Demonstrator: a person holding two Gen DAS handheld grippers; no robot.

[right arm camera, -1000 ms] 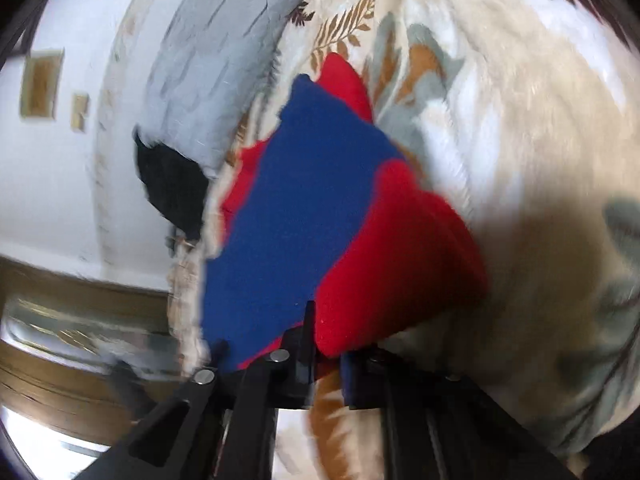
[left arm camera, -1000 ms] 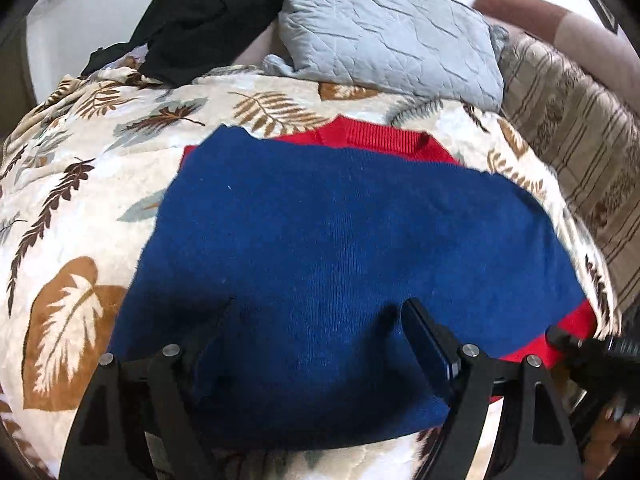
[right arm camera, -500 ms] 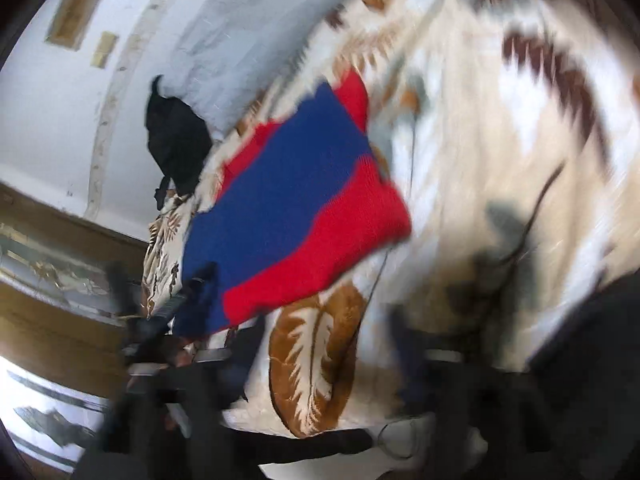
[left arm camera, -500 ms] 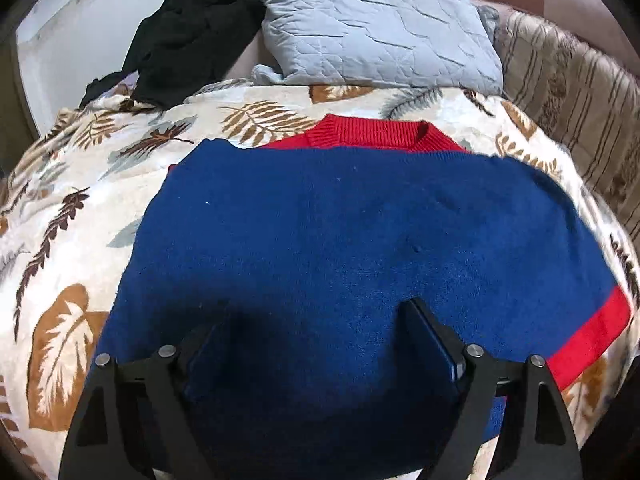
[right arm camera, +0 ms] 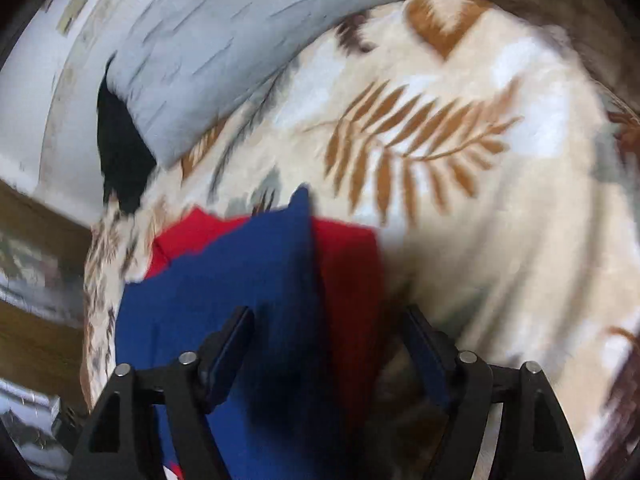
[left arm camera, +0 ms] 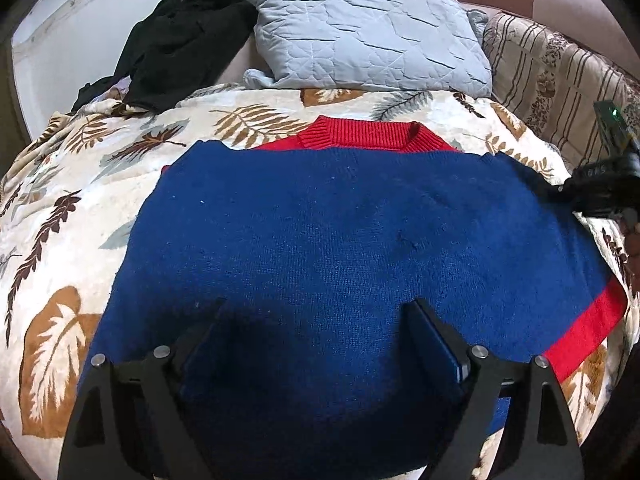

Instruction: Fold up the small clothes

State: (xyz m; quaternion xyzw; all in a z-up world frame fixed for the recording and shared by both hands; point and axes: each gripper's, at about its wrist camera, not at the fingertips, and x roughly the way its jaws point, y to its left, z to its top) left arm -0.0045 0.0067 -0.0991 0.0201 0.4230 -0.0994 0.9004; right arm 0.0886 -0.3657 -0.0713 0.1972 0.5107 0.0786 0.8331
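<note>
A small blue and red sweater point(left arm camera: 340, 248) lies flat on the leaf-print blanket point(left arm camera: 60, 248), its red collar point(left arm camera: 360, 136) at the far side and a red band point(left arm camera: 584, 332) at the right. My left gripper point(left arm camera: 316, 336) is open above the sweater's near edge, holding nothing. My right gripper point(right arm camera: 328, 340) is open over the sweater's right corner point(right arm camera: 280, 280), where blue and red cloth lies between the fingers. The right gripper also shows at the right edge of the left wrist view point(left arm camera: 600, 192). The right wrist view is blurred.
A grey quilted pillow point(left arm camera: 368, 28) and black clothing point(left arm camera: 184, 36) lie at the bed's far end. A striped cushion point(left arm camera: 560, 88) is at the far right. The blanket's front edge drops off near the grippers.
The right gripper let go of the red sleeve edge, opened, and swung up to the sweater's far right corner. The left gripper stayed open and drew back slightly. The sweater lies flatter.
</note>
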